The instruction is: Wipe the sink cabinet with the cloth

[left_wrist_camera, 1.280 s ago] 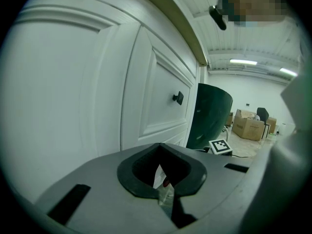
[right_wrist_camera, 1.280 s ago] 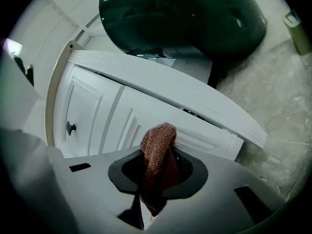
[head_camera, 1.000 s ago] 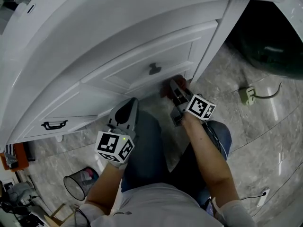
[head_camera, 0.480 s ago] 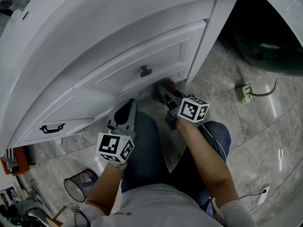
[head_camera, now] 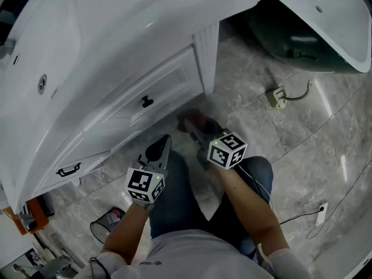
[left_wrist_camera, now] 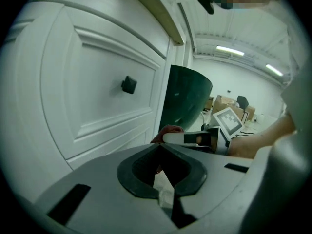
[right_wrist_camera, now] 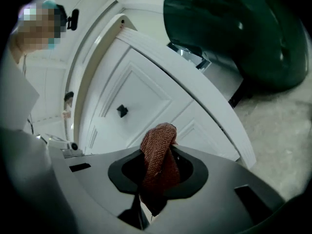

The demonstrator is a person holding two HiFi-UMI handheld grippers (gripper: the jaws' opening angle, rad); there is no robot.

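Observation:
The white sink cabinet (head_camera: 168, 80) has a panelled door with a small black knob (head_camera: 147, 102); the knob also shows in the left gripper view (left_wrist_camera: 128, 84) and the right gripper view (right_wrist_camera: 122, 111). My right gripper (head_camera: 190, 127) is shut on a reddish-brown cloth (head_camera: 196, 120), low near the floor and a little in front of the door's bottom corner. The cloth (right_wrist_camera: 158, 138) bulges out between that gripper's jaws (right_wrist_camera: 161, 152). My left gripper (head_camera: 161, 147) hangs over the person's knee, shut with nothing in it (left_wrist_camera: 159, 147), facing the door.
A dark green tub (head_camera: 290, 39) sits right of the cabinet. A plug block (head_camera: 276, 96) and cable lie on the marble floor. A wire waste basket (head_camera: 107, 228) stands at lower left. A black drawer handle (head_camera: 68, 170) is left of the door.
The head view has swung, so the cabinet now sits further left and up. My right gripper has drawn back from the door's lower edge with the cloth. The left gripper has barely moved.

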